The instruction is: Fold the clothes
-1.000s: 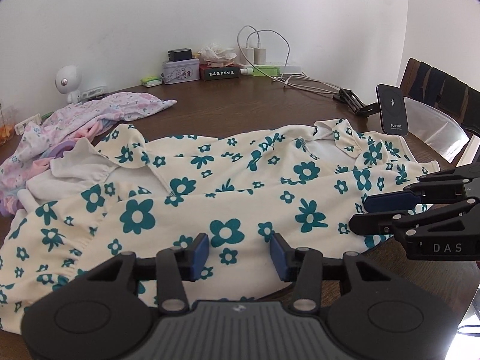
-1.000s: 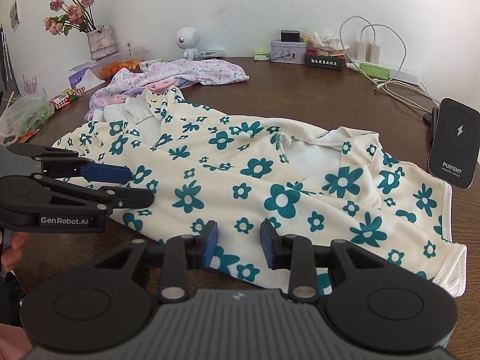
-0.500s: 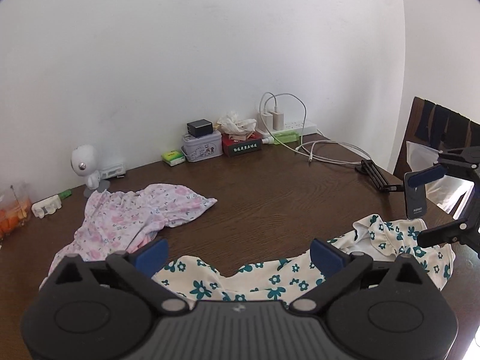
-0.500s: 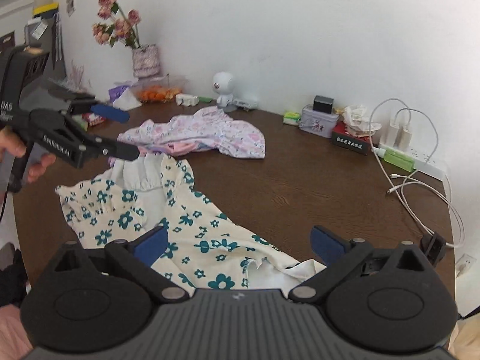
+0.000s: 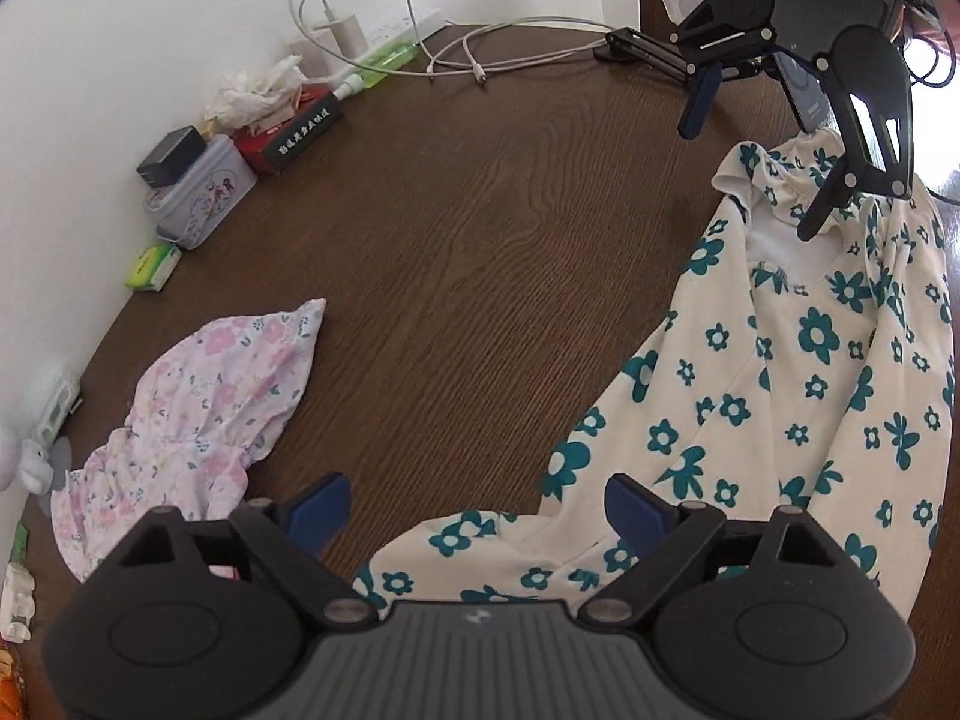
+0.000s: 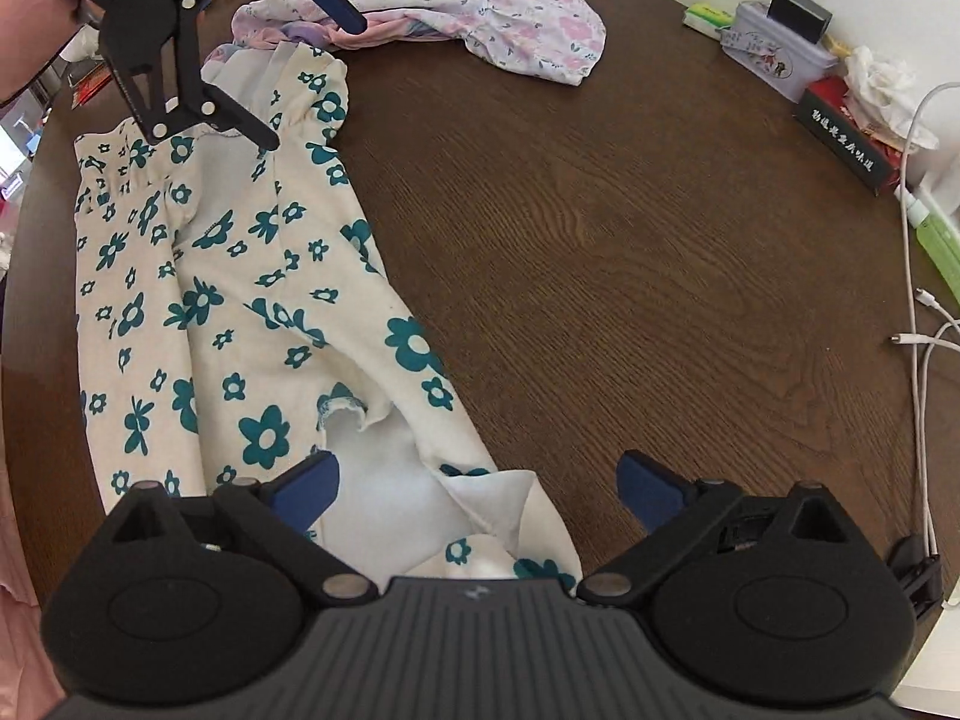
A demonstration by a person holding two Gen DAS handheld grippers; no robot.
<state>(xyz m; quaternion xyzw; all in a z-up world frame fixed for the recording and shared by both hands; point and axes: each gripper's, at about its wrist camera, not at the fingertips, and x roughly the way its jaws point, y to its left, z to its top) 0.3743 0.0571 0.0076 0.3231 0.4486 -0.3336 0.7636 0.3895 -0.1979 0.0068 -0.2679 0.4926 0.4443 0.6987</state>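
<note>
While both tongs (image 5: 480, 501) (image 6: 480, 489) tilt steeply downward, jaws closing, garment (image 5: 798, 372) lies unheld.

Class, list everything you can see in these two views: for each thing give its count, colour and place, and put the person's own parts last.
Floral top: one, cream with teal flowers, near table edge.
Pink garment: one, pink-lilac floral, far side.
Table: one, dark brown wood, under everything.
Tin: one, pale lilac, by the wall.
Black box: one, white lettering, beside the tin.
Cables: several, white, right table edge.
Green packet: one, by the wall.
Left gripper: one, black with blue pads, jaws closing, nothing between them.
Right gripper: one, same colours, jaws closing over the top without pressing it.
Hand: one, holding the left gripper.
</note>
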